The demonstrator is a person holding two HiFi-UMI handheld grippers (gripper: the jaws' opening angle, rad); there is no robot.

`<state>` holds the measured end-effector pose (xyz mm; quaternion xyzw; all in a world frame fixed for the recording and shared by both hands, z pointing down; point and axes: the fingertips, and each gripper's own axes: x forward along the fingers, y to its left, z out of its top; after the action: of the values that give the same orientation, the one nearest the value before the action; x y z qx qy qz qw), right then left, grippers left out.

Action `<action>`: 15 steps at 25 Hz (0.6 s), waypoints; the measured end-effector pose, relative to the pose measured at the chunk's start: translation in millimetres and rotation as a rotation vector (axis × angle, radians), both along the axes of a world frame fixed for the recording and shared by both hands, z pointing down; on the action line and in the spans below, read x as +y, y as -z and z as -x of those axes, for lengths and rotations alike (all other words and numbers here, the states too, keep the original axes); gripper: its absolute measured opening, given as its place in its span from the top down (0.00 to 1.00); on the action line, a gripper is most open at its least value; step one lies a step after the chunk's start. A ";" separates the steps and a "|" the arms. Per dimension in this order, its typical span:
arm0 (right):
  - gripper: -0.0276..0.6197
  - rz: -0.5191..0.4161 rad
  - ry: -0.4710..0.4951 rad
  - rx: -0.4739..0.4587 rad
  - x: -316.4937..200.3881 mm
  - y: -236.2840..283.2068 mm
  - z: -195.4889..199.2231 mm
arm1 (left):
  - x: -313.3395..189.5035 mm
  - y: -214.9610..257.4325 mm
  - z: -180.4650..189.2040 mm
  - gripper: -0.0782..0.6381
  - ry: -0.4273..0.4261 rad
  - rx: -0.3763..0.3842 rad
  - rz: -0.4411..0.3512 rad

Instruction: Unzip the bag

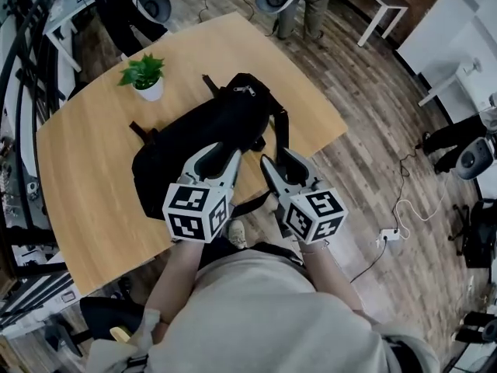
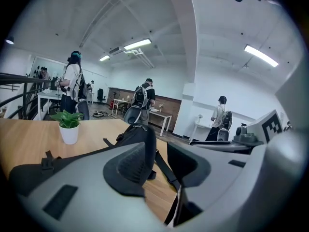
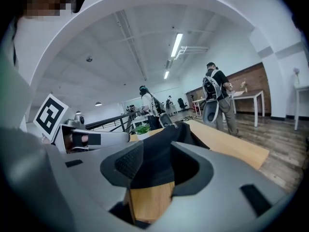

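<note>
We see a black bag lying flat on a wood table. It sits near the middle of the table, a bit toward our side. Its straps trail out on the wood. A small shiny zip pull shows at the far end of the bag. We cannot tell if the zip is open or closed.

A plant in a white pot stands on the table just past the bag, to the left. It does not touch the bag.

We hold the left tongs over the near part of the bag. Their tips point at the bag. In the left gripper view the left tongs stand wide, and the bag shows in the gap, out ahead of the pads. The plant shows to the left there.

We hold the right tongs just beside the left ones, over the near right edge of the bag, by a strap. In the right gripper view the right tongs stand wide too. The black bag fills the gap between the two pads, with the table below it. The pads do not squeeze it.

The two tongs are close, side by side, but apart.

Some people stand by other tables across the room, on a wood floor.
</note>
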<state>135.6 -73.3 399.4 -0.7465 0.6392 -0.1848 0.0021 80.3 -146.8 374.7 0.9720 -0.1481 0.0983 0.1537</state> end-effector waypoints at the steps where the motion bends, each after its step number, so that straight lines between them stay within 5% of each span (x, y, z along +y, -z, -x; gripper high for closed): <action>1: 0.70 0.008 -0.001 -0.002 -4.8 -1.5 -1.8 | -5.0 -0.3 -2.2 0.67 -0.002 0.003 0.006; 15: 0.69 0.033 0.029 -0.052 -54.9 -10.6 -19.0 | -34.6 -10.4 -20.8 0.67 -0.021 0.016 0.087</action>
<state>154.7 -128.2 410.0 -0.7321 0.6465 -0.2147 0.0035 101.2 -181.4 385.1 0.9667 -0.1321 0.0984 0.1958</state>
